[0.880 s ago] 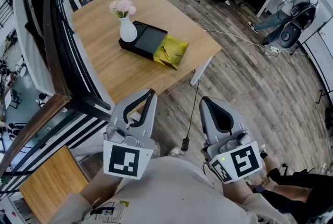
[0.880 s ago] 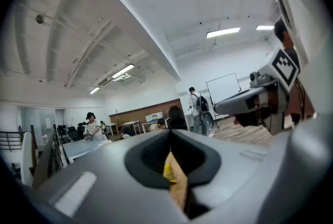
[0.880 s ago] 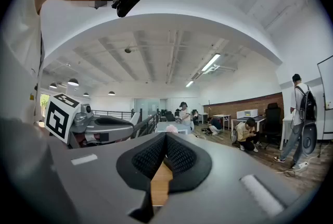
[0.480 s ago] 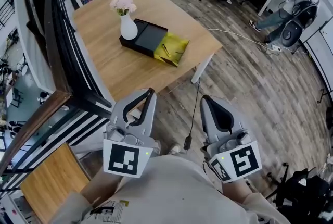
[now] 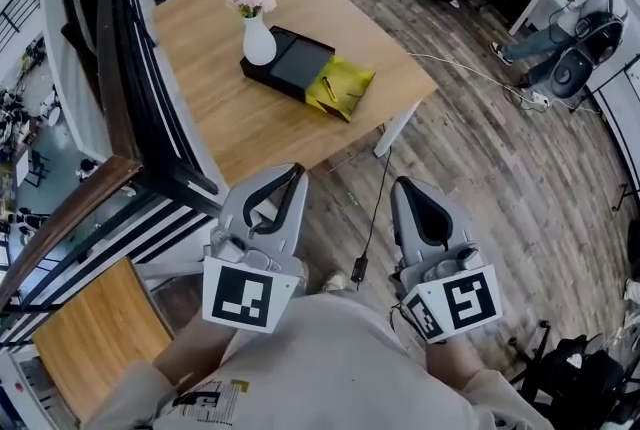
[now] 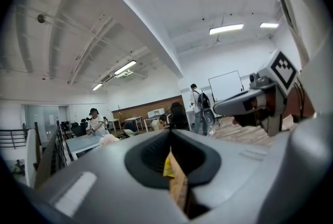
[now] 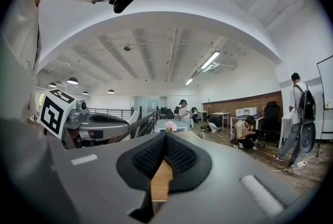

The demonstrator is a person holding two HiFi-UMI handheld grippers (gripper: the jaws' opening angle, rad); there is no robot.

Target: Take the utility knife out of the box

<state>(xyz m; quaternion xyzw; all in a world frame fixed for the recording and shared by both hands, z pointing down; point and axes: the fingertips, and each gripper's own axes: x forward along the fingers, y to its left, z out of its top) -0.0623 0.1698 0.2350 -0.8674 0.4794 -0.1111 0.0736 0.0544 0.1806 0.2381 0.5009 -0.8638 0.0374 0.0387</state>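
Observation:
On the wooden table (image 5: 230, 118), far ahead of me, lies a flat black box (image 5: 288, 61) with a yellow flap or liner (image 5: 345, 93) open at its near right end. A slim dark tool (image 5: 328, 88) lies on the yellow part; it is too small to tell for sure that it is the utility knife. Both grippers are held close to my body, well short of the table. My left gripper (image 5: 293, 174) (image 6: 169, 134) has its jaws together with nothing in them. So has my right gripper (image 5: 401, 185) (image 7: 166, 136).
A white vase with pink flowers (image 5: 258, 38) stands against the box's far left side. A black railing (image 5: 130, 108) runs along the table's left edge. A cable with a power brick (image 5: 356, 270) lies on the plank floor. People sit and stand at desks far behind.
The head view has shifted a little, so the table sits slightly lower and further right in the picture. Both grippers stay shut and close to my body.

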